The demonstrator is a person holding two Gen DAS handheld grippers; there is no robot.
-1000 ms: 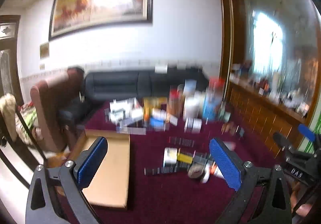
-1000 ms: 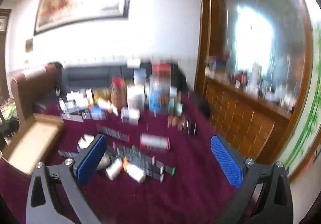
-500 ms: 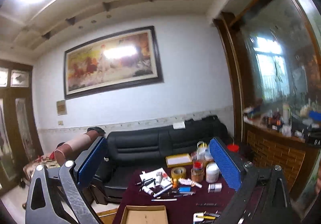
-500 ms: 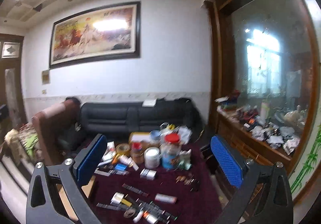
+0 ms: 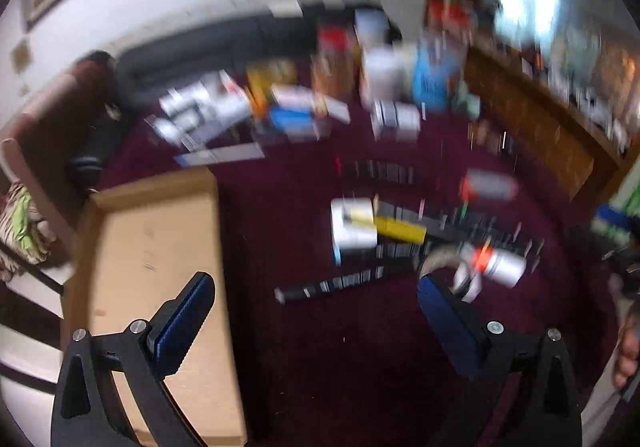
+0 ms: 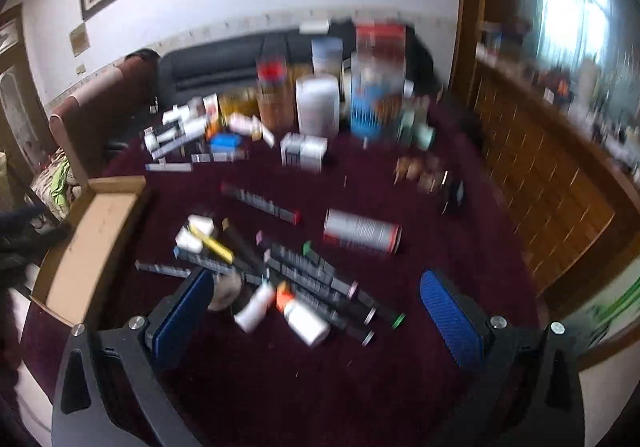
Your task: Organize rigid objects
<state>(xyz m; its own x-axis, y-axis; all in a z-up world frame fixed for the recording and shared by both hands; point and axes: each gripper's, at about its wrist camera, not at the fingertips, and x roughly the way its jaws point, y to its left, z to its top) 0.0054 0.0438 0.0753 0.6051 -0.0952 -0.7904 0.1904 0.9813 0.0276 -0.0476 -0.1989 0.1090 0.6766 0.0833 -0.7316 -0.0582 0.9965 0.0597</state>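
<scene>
Rigid objects lay scattered over the maroon tabletop (image 6: pixel 440 247): dark markers (image 6: pixel 320 283) in a loose row, a white bottle with an orange cap (image 6: pixel 302 317), a cylindrical can (image 6: pixel 362 233) on its side, and boxes and jars (image 6: pixel 320 111) standing at the far edge. Both views were motion-blurred. The left gripper (image 5: pixel 316 309) was held above the table, angled downward, jaws spread wide and empty, its left finger over the open cardboard box (image 5: pixel 132 243). The right gripper (image 6: pixel 318 305) hovered above the markers, likewise tilted down, jaws wide apart, gripping nothing.
</scene>
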